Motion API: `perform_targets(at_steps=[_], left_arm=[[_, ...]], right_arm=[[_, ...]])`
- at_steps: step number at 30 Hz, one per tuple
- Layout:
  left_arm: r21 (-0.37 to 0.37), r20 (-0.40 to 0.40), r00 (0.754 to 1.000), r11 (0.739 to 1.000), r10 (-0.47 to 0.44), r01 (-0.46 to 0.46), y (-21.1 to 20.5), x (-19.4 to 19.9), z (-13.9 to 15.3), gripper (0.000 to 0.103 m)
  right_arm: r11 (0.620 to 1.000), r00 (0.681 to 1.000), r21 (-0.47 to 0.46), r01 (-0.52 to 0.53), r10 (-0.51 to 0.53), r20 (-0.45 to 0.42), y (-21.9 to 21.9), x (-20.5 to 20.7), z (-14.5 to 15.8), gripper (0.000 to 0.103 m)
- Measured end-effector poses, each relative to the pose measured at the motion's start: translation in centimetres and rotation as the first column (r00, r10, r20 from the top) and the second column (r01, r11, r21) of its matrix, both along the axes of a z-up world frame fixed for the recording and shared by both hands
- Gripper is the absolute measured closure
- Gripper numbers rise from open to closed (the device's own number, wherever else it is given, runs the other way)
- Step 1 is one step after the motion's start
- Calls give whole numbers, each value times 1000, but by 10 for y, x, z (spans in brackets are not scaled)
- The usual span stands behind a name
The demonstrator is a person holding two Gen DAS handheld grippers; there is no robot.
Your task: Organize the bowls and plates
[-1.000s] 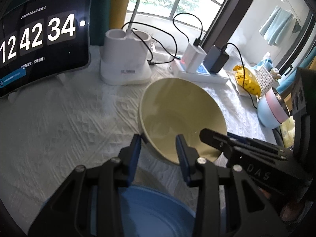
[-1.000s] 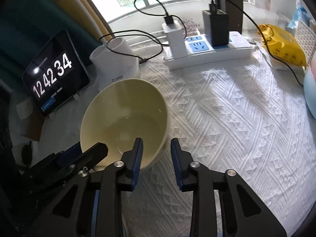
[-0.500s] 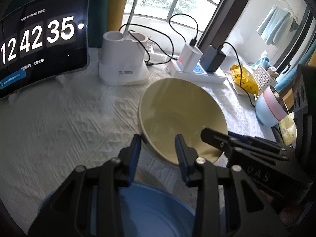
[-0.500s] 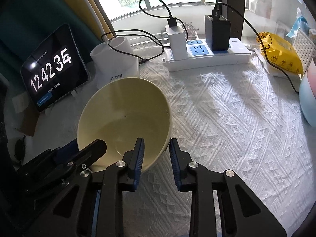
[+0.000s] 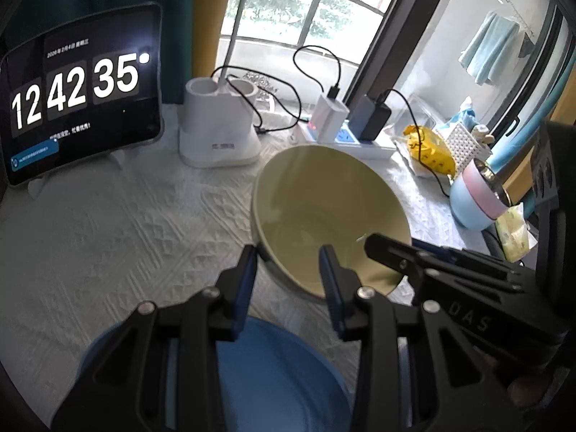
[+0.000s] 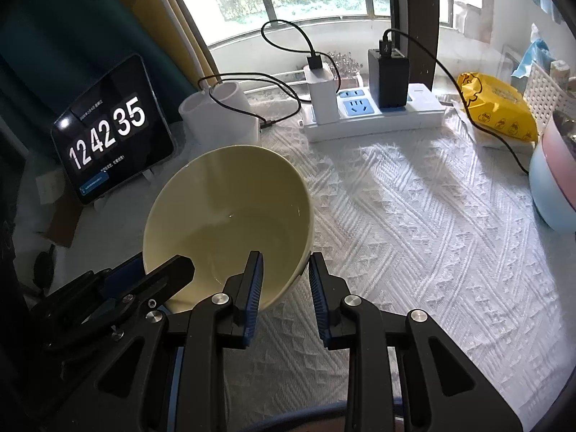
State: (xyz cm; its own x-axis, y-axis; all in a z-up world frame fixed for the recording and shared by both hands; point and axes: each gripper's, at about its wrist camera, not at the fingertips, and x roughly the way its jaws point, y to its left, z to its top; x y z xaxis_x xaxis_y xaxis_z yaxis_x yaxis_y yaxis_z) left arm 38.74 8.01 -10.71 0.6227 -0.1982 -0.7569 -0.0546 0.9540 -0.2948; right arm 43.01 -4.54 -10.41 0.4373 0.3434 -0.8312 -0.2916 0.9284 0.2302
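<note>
A pale yellow bowl (image 5: 325, 212) is held tilted above the white tablecloth; it also shows in the right wrist view (image 6: 226, 216). My left gripper (image 5: 288, 270) is shut on its near rim, one finger inside and one outside. My right gripper (image 6: 282, 277) is shut on the rim at the bowl's right side in the same way. Each gripper shows in the other's view, clamped on the rim. A blue plate (image 5: 273, 378) lies directly below the left gripper.
A tablet clock (image 5: 75, 93), a white holder (image 5: 216, 133), and a power strip with chargers and cables (image 6: 370, 111) stand at the back. A yellow packet (image 6: 496, 108) and a stacked blue and pink bowl (image 6: 554, 176) are on the right.
Both grippers have lifted the yellow bowl slightly and the views have pulled back a little. The grip on the rim is the same.
</note>
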Motion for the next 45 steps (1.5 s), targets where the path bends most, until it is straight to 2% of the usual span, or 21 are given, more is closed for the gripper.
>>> perform_targets(at_steps=[14, 19, 20, 21, 22, 23, 24, 27, 32, 36, 40, 45], left_arm=[[5, 42, 999, 1000, -19, 19, -11, -23, 25, 67], [9, 79, 996, 1000, -29, 29, -16, -35, 39, 67], [-17, 102, 993, 998, -60, 62, -18, -38, 43, 72], [-21, 117, 990, 996, -82, 85, -22, -41, 49, 74], [32, 139, 987, 997, -77, 73, -29, -46, 55, 74], [61, 156, 985, 996, -79, 70, -33, -47, 59, 74], [73, 168, 982, 995, -82, 71, -33, -44, 61, 73], [68, 139, 990, 998, -12, 2, -16, -29, 55, 73], [76, 94, 995, 997, -19, 12, -6, -24, 43, 73], [97, 85, 995, 995, -43, 35, -13, -15, 41, 73], [89, 59, 997, 995, -48, 43, -17, -9, 32, 73], [75, 25, 998, 996, -55, 53, -22, -3, 18, 73]], right_arm=[[1000, 999, 12, 11, -12, 46, -11, -26, 28, 75], [1000, 998, 16, 17, -18, 60, -17, -35, 37, 75], [1000, 998, 24, 13, -15, 63, -18, -38, 40, 75], [999, 998, 40, -2, -1, 64, -18, -40, 42, 78], [996, 997, 78, -38, 33, 65, -16, -45, 46, 96], [997, 996, 69, -39, 33, 77, -15, -48, 50, 103], [1000, 995, 28, -9, 6, 102, -13, -50, 54, 103], [1000, 997, -25, 3, -2, 72, -6, -41, 44, 103], [999, 999, -43, -22, 23, 26, -4, -39, 17, 103], [999, 999, -18, -28, 29, 37, -14, -36, 22, 103], [1000, 999, -5, -19, 20, 49, -28, -30, 30, 103], [1000, 1000, 5, -11, 11, 23, -37, -25, 23, 103]])
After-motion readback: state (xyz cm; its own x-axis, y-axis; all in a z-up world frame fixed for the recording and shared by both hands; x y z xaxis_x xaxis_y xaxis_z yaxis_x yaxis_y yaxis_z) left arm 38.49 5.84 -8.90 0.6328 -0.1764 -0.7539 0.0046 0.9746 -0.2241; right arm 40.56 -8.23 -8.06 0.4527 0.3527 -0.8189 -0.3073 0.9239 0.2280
